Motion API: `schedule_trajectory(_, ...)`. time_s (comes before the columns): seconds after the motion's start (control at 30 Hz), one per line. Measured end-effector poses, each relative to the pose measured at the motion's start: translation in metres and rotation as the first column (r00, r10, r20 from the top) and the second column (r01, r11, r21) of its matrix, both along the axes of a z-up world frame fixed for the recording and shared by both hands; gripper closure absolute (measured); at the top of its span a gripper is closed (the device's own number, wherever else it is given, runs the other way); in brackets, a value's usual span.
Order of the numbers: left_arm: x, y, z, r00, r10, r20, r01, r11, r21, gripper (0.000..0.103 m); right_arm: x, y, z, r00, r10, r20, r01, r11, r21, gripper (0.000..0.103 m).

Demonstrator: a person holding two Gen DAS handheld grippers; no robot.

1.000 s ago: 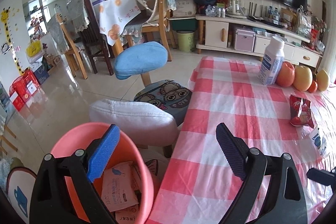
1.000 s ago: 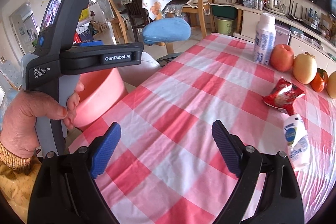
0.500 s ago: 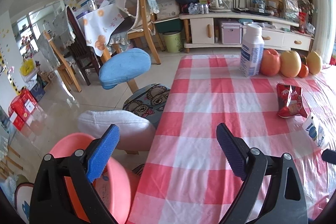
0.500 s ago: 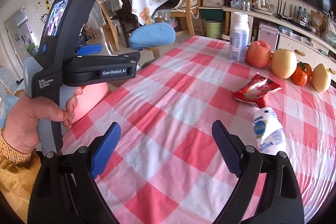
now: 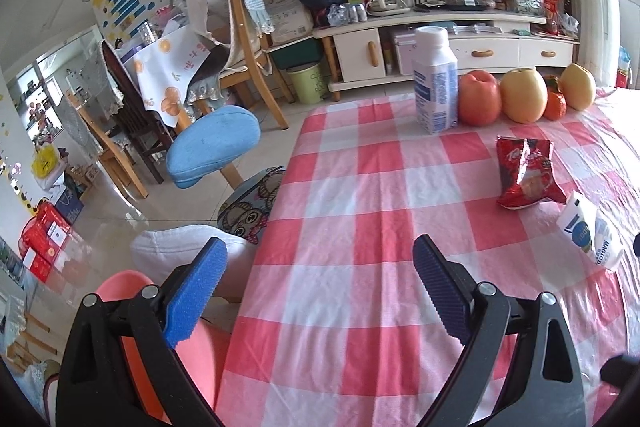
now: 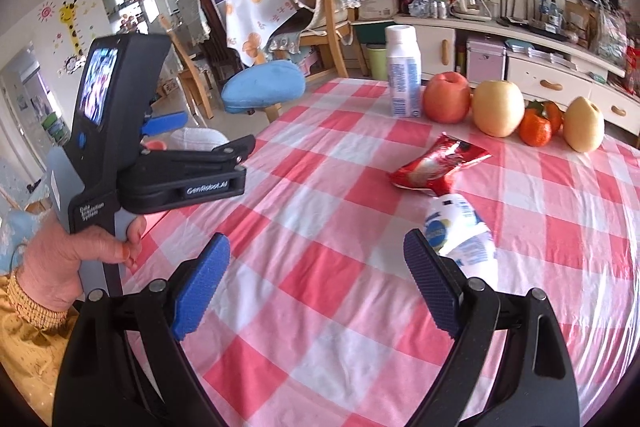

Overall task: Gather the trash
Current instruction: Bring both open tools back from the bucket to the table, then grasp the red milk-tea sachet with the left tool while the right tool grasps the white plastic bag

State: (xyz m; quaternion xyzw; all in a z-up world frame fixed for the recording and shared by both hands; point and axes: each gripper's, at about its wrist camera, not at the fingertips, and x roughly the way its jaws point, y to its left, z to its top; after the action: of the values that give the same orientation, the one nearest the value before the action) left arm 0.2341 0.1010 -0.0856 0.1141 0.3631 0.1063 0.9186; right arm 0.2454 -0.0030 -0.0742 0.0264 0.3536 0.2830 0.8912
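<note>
On checked cloth point(image 6: 320, 211): crinkly foil wrapper point(image 6: 436, 167), white pouch point(image 6: 464, 231); both grippers point(image 5: 316, 267) point(image 6: 316, 263) apart, empty.

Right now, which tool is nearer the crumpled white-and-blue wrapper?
Right. The right tool has the white-and-blue wrapper just past its right finger; the left tool sits further left, near the table edge.

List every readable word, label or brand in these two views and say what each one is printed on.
"GenRobot.AI": on the side of the left gripper, seen from the right wrist.
"Data Acquisition System": on its handle, small and partly blurred.
"MAGIC...": on the white and blue wrapper, cut off.
Red snack bag: lettering too crumpled to read.
White bottle: blue print too small.
Green bin and wall charts: unreadable.
</note>
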Motion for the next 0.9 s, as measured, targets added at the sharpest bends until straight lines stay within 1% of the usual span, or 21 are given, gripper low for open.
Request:
schedule_trajectory(0.17, 0.002, -0.011, -0.006, 1.0, -0.019, -0.02, 0.02, 0.999, 0.026, 0.01, 0.005, -0.018, -0.001, 0.999, -0.033, -0.01, 0.033, 0.999, 0.006, 0.014)
schedule_trajectory(0.37, 0.003, -0.02, -0.011, 0.998, -0.04, -0.04, 0.041, 0.999, 0.019, 0.01, 0.019, -0.042, -0.006, 0.996, -0.074, -0.04, 0.074, 0.997, -0.004, 0.014)
schedule_trajectory(0.5, 0.004, -0.025, -0.014, 0.996, -0.067, -0.05, 0.066, 0.998, -0.012, 0.01, 0.033, -0.06, -0.016, 0.993, -0.096, -0.074, 0.093, 0.995, -0.039, 0.014)
schedule_trajectory(0.63, 0.005, -0.033, -0.017, 0.993, -0.104, -0.06, 0.102, 0.994, -0.047, 0.01, 0.052, -0.078, -0.031, 0.984, -0.109, -0.143, 0.104, 0.994, -0.041, 0.014)
schedule_trajectory(0.77, 0.006, -0.039, -0.02, 0.989, -0.135, -0.064, 0.13, 0.989, -0.073, 0.01, 0.065, -0.083, -0.043, 0.979, -0.091, -0.181, 0.086, 0.996, -0.035, 0.014)
schedule_trajectory(0.9, 0.008, -0.042, -0.022, 0.987, -0.148, -0.068, 0.142, 0.985, -0.095, 0.01, 0.07, -0.075, -0.051, 0.981, -0.061, -0.186, 0.054, 0.998, -0.043, 0.014)
